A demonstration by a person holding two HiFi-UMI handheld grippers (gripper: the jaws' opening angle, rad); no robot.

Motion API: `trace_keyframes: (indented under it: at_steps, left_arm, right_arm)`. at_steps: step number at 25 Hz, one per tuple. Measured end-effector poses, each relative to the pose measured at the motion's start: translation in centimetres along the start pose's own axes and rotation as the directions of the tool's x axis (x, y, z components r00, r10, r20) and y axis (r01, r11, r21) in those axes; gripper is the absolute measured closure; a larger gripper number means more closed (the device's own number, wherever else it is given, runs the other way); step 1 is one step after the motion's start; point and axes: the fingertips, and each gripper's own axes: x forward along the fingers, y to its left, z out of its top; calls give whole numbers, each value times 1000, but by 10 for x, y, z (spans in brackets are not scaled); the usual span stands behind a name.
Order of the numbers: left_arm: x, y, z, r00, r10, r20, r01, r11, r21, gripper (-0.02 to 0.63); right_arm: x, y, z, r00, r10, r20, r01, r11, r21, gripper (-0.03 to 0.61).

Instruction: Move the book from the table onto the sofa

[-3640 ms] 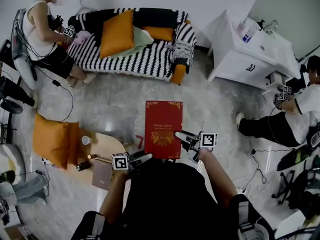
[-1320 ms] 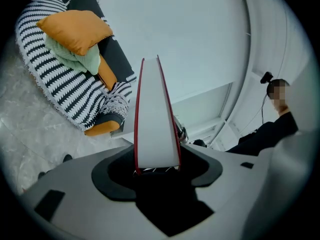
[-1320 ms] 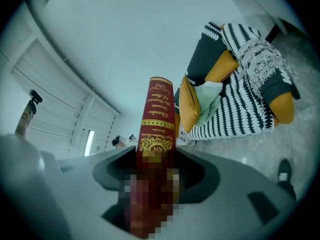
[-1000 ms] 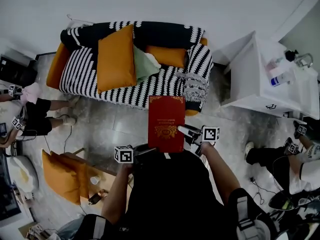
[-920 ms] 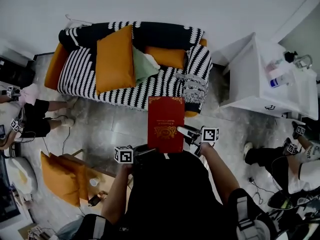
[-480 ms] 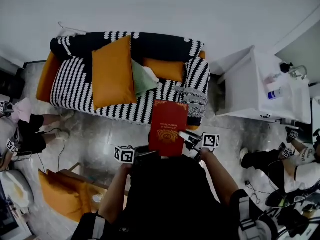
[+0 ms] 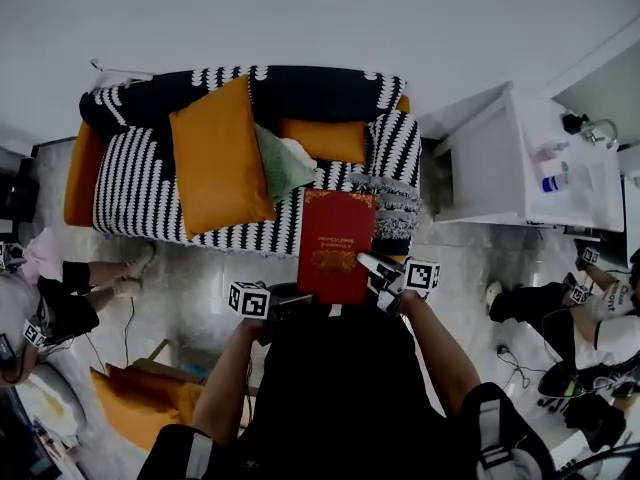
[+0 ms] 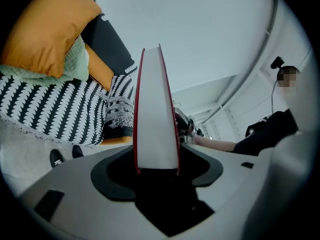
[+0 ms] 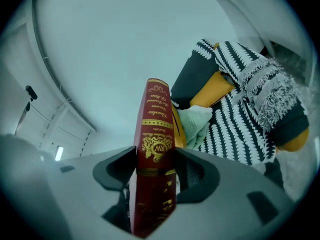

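Head view: book (image 7: 337, 236) clamped in left claw (image 7: 291, 300) and right claw (image 7: 371, 267).

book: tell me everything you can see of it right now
The book is a thick red hardcover with gold ornament on the cover, gold lettering on the spine and a white page block. It is closed and held roughly flat, cover up, off any surface. The left gripper clamps its page edge and the right gripper its spine, both at the end nearest the person. In the head view its far end overlaps the sofa's front edge.
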Motion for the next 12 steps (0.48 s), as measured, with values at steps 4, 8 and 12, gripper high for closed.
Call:
trace_keyframes:
  at_steps: [4,8,12]
  left_arm:
    - [8,16,7,998,36,-51,-38,999,-32,342]
    - [13,35,17,995,63,-75,-67,996,-54,342]
    - [26,66,29,990,86,-111,-93,994,-57,341]
  right_arm:
    - [7,-26,9,999,-42,17,42,999,7,336]
    - [18,-51,17,999,-43,21,43,999,29,336]
    - [28,-86,26,998,-54,26,52,997,63,336]
